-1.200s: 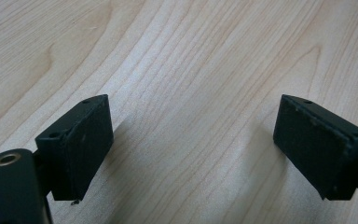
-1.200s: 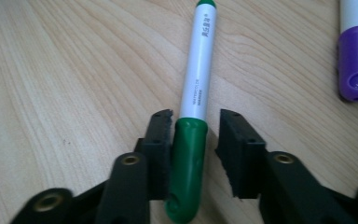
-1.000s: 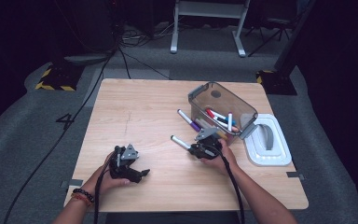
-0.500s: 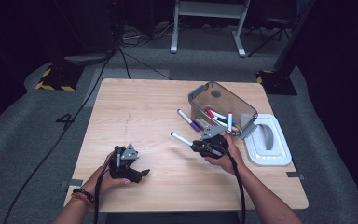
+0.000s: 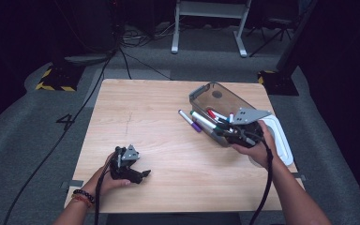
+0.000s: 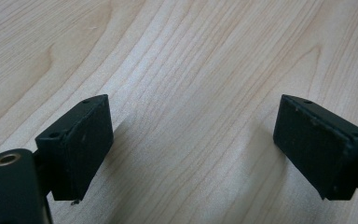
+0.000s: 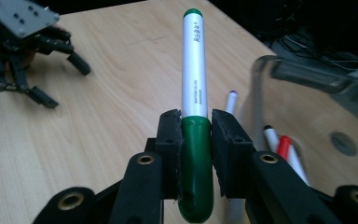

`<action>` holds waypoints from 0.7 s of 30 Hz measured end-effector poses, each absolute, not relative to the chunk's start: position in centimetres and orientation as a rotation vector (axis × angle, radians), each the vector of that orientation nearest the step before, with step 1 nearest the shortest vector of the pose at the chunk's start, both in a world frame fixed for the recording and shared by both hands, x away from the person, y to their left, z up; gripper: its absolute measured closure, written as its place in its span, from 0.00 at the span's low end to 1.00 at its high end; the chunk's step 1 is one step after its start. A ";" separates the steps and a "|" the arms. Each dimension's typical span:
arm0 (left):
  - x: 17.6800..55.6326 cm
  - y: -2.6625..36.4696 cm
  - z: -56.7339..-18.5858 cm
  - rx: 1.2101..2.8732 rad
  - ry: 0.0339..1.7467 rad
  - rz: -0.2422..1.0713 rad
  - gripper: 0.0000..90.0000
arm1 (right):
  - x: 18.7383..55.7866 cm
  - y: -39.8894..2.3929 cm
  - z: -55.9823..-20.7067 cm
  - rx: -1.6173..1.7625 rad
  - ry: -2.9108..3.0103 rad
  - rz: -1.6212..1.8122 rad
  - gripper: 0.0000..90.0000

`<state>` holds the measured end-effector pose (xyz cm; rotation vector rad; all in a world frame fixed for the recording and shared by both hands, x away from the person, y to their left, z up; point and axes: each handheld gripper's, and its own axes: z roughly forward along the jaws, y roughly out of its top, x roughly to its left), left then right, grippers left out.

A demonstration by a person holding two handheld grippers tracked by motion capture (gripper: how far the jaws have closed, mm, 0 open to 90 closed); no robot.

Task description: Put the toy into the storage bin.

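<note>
The right gripper point(image 7: 196, 135) is pinching a green marker point(image 7: 193, 70), probably carrying it to the bin point(image 5: 201, 96); the left gripper point(image 6: 191, 149) is resting spread; release over the bin next.

A dim lab or studio: floor cables point(image 5: 122, 56), hazard-striped base point(image 5: 56, 80), metal stand point(image 5: 206, 28), wooden table point(image 5: 145, 122).

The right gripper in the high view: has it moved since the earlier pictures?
Yes. The right gripper, shut on the green marker, went from the bare table right toward the clear bin.
</note>
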<state>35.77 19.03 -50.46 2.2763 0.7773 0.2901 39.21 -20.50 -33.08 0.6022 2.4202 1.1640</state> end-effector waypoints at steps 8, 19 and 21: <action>35.8 19.0 -50.5 2.277 0.778 0.290 0.14 | 42.7 -22.3 -32.4 0.724 2.403 1.082 0.82; 35.8 19.0 -50.5 2.277 0.778 0.290 0.14 | 46.8 -22.3 -34.5 0.798 2.478 0.997 0.82; 35.8 19.0 -50.5 2.277 0.778 0.290 0.14 | 47.3 -22.3 -34.9 0.805 2.490 0.978 0.82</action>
